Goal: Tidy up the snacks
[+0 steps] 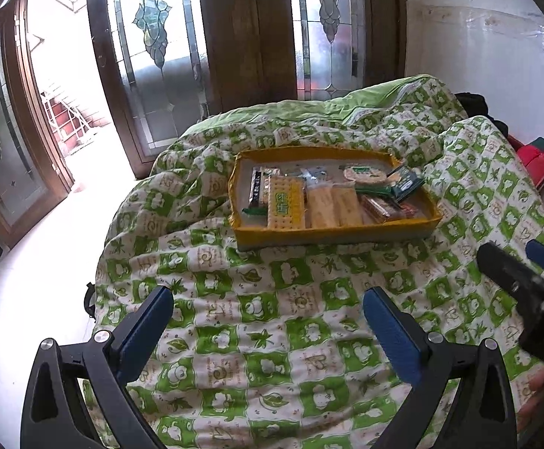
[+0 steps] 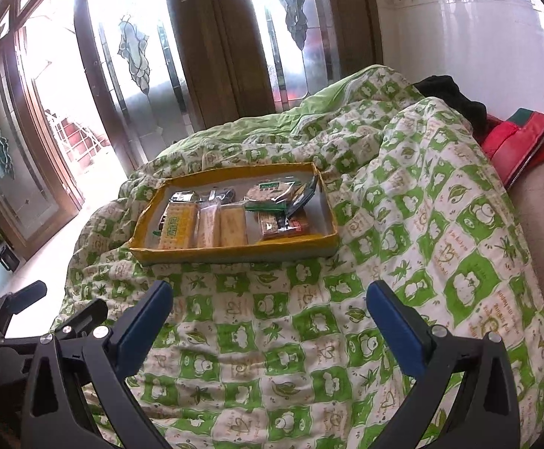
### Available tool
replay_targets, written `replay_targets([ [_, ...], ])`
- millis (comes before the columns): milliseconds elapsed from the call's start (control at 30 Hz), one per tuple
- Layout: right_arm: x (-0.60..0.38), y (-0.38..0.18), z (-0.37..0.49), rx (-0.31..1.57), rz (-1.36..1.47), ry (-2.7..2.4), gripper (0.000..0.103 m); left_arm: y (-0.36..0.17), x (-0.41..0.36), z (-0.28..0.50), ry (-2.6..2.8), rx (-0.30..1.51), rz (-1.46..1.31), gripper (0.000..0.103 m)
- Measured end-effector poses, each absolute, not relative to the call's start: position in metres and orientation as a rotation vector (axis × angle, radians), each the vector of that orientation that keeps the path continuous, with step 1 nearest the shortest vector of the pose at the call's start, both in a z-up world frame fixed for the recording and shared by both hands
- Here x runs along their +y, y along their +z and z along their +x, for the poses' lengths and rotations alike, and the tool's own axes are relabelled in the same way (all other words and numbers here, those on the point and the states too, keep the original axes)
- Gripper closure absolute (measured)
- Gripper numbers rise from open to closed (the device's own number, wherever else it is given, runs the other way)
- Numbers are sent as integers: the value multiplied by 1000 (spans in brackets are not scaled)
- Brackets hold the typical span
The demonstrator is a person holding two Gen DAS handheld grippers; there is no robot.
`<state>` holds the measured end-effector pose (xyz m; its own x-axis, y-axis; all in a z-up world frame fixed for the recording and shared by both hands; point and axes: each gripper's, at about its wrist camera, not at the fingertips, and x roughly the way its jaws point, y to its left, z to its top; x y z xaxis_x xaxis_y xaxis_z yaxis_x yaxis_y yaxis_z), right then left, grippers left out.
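Yellow cardboard tray [image 1: 332, 232] sits on the green-and-white quilt [image 1: 272, 321], and that tray is your landmark: every snack you can see lies inside it. At its left end lies a yellow cracker pack [image 1: 285, 202], touching a dark wrapper [image 1: 257, 187] on its far left side; two pale cracker packs [image 1: 333, 205] lie side by side in the middle, and a round green-labelled pack [image 1: 363, 176] rests toward the far right corner. You hold your left gripper [image 1: 268, 301] nearer than the tray, above bare quilt, fingers spread wide with nothing between them. Your right gripper [image 2: 270, 295] hangs likewise on the tray's near side, fingers apart and empty. Beyond the tray stand wooden doors [image 1: 245, 30] with patterned glass.
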<state>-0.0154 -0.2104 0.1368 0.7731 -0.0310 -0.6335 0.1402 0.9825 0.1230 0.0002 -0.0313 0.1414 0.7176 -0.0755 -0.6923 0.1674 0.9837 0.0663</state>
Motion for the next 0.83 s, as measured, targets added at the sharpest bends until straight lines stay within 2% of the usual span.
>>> replay_targets([
  [667,-206,159,11,706,132,-107,0,162,-39,35,-148,761,118,1],
  [767,-205,146,13,761,128,-106,0,156,-33,36,-141,767,113,1],
  [833,-201,118,13,846,176,-72,0,147,-25,38,-129,775,98,1],
])
